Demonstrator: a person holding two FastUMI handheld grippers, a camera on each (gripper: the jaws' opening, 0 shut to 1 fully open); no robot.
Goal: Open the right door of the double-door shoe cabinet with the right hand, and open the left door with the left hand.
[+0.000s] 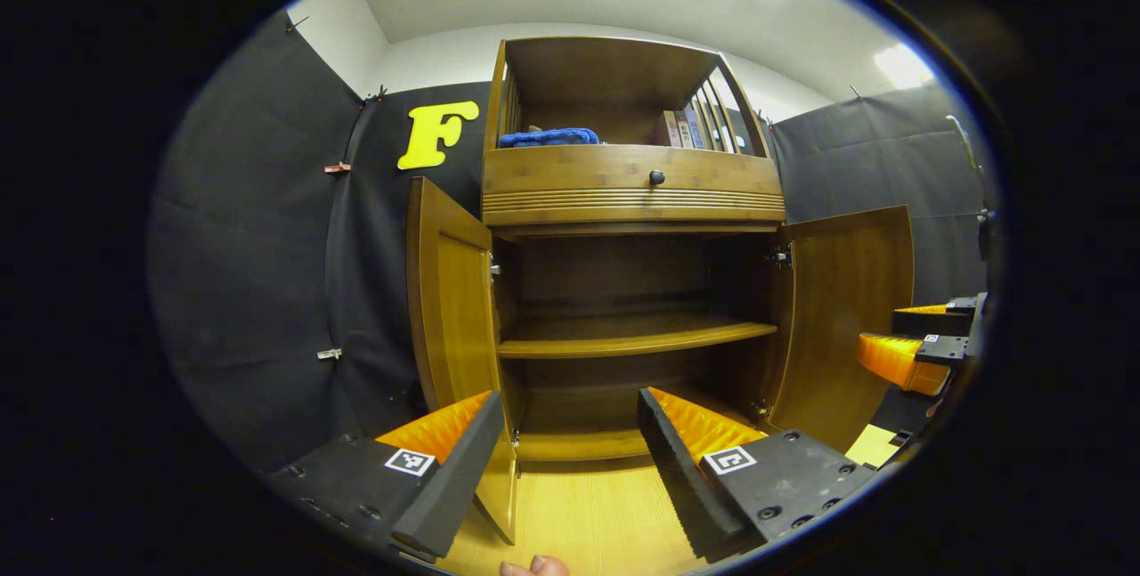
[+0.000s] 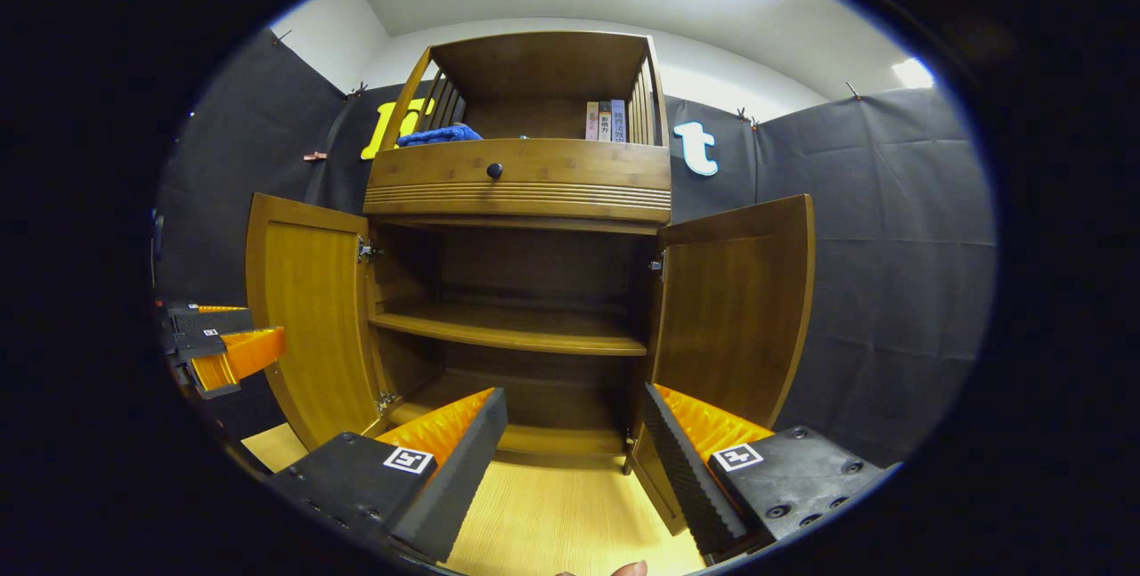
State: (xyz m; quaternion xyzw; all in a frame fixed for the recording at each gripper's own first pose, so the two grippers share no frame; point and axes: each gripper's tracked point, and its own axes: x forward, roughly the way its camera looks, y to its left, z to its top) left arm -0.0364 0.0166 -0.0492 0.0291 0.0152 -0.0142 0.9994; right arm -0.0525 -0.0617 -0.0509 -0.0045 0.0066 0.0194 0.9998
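Both doors of the wooden shoe cabinet point(image 2: 525, 291) stand wide open, the left door point(image 1: 450, 291) and right door point(image 2: 735, 309) swung outward from bare shelves. The left hand-held gripper point(image 1: 570, 460) and right hand-held gripper point(image 2: 574, 456) hover in front, fingers apart, gripping nothing.

Left gripper view low, facing cabinet point(image 1: 632, 202) from its left door, right gripper view likewise from right, both near, sharing the open shelves.
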